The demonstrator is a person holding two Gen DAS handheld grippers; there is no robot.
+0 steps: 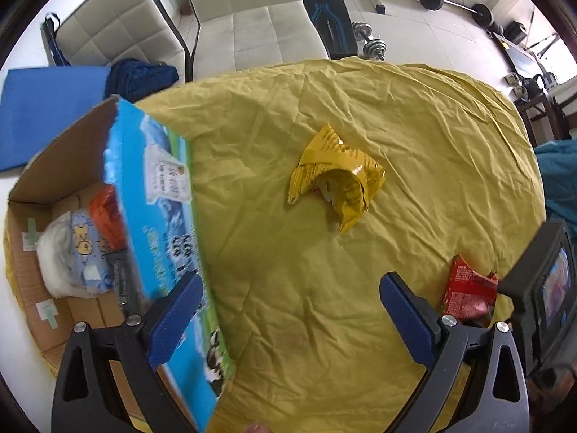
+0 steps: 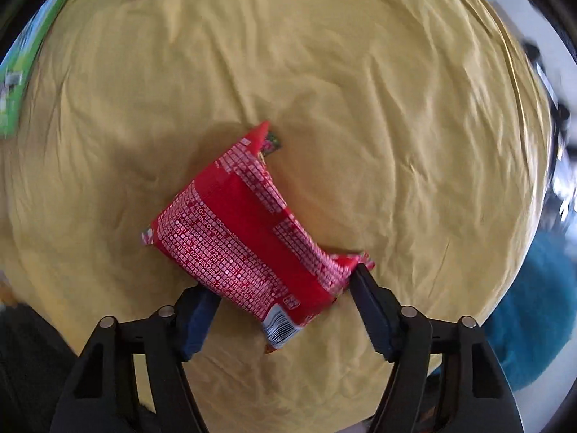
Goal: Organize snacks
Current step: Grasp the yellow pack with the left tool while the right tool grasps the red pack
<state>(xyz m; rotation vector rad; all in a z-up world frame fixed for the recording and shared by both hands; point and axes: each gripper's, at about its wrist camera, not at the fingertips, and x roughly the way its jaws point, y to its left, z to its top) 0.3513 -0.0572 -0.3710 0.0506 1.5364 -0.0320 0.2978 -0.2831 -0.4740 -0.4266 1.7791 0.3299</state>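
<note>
A red snack packet (image 2: 249, 238) lies on the yellow tablecloth (image 2: 324, 90), its near end between the fingers of my right gripper (image 2: 285, 290), which stands open around it. The same red packet (image 1: 468, 288) shows at the right of the left wrist view. A crumpled yellow snack packet (image 1: 335, 176) rests mid-table. My left gripper (image 1: 292, 296) is open and holds nothing, hovering beside the blue-sided cardboard box (image 1: 158, 223). Inside the box lie an orange packet (image 1: 106, 213), a pale blue packet (image 1: 86, 249) and a white bag (image 1: 57, 256).
The right gripper's body (image 1: 541, 299) stands at the right edge of the left wrist view. Beyond the table's far edge are white chairs (image 1: 252, 11), a blue mat (image 1: 47, 97), a dark bag (image 1: 140, 75) and dumbbells (image 1: 371, 39). A teal sleeve (image 2: 533, 310) shows at the right.
</note>
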